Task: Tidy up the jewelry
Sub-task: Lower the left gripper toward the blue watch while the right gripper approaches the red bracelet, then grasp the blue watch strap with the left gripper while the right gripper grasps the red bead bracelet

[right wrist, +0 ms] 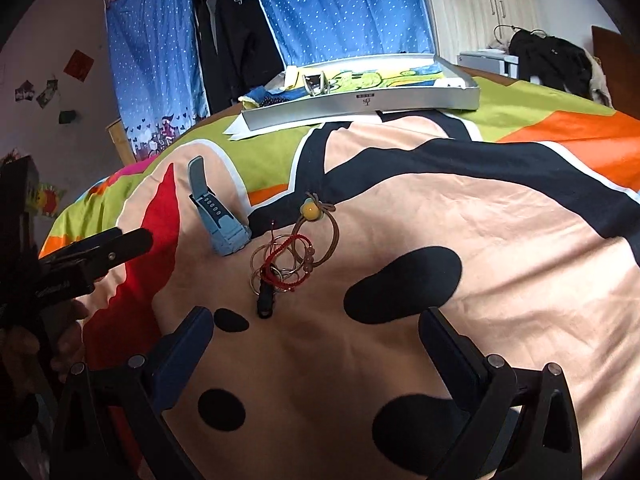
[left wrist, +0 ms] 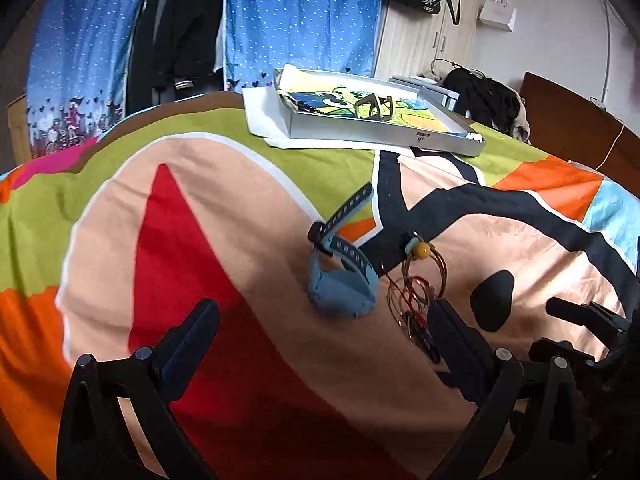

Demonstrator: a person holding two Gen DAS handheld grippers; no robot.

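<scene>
A: Both your tongs, left gripper (left wrist: 320,344) and right gripper (right wrist: 316,344), gape wide, holding nothing.

B: Tangled bracelets (right wrist: 286,258) lie mid-frame beside the blue watch (left wrist: 340,284); grab one and you'll likely drag them all.

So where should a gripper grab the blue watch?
Judging from its pose, take the watch by the strap that sticks up off the quilt, coming from above with the fingers across its flat faces. The chunky body lies on the fabric beside the bracelet tangle, so it is harder to pinch.
</scene>
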